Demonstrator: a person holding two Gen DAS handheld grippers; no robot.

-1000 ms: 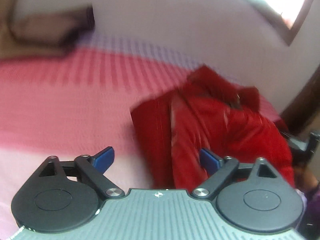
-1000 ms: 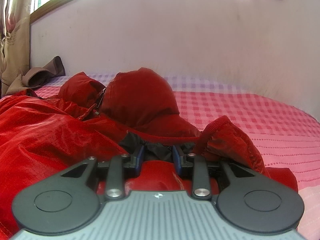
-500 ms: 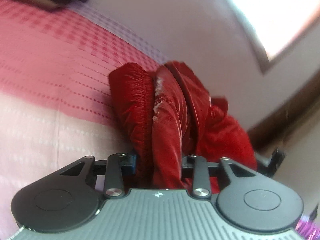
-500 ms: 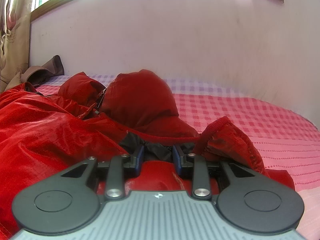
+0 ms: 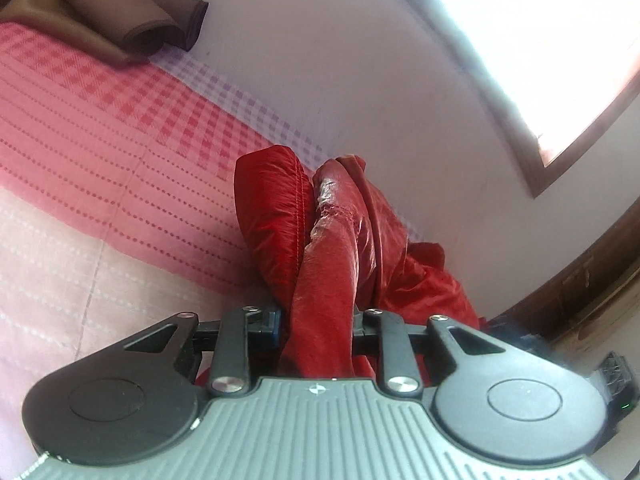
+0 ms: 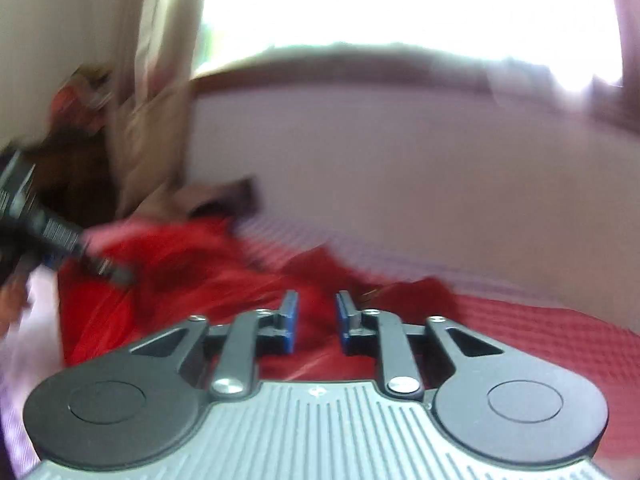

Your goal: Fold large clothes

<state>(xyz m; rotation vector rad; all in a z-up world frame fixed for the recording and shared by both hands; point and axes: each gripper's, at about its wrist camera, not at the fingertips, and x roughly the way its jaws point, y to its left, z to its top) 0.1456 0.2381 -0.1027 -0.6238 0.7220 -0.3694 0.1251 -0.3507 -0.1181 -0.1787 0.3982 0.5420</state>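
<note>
A red puffer jacket (image 5: 320, 240) lies on the pink checked bed (image 5: 100, 152). My left gripper (image 5: 316, 320) is shut on a thick fold of the jacket, which rises between its fingers. In the blurred right wrist view the jacket (image 6: 192, 276) spreads across the bed. My right gripper (image 6: 316, 320) sits just above it with its blue pads (image 6: 290, 320) a small gap apart, nothing clearly pinched between them. The left gripper also shows at the left edge of the right wrist view (image 6: 48, 232).
A brown folded cloth (image 5: 120, 20) lies at the bed's far corner by the white wall (image 5: 360, 80). A window with a wooden frame (image 5: 560, 160) is at the right. A beige curtain (image 6: 156, 128) hangs at the left in the right wrist view.
My left gripper closed on the jacket fold and holds it. My right gripper, earlier shut on the jacket's edge, has let go, parted slightly and swung quickly, blurring its view.
</note>
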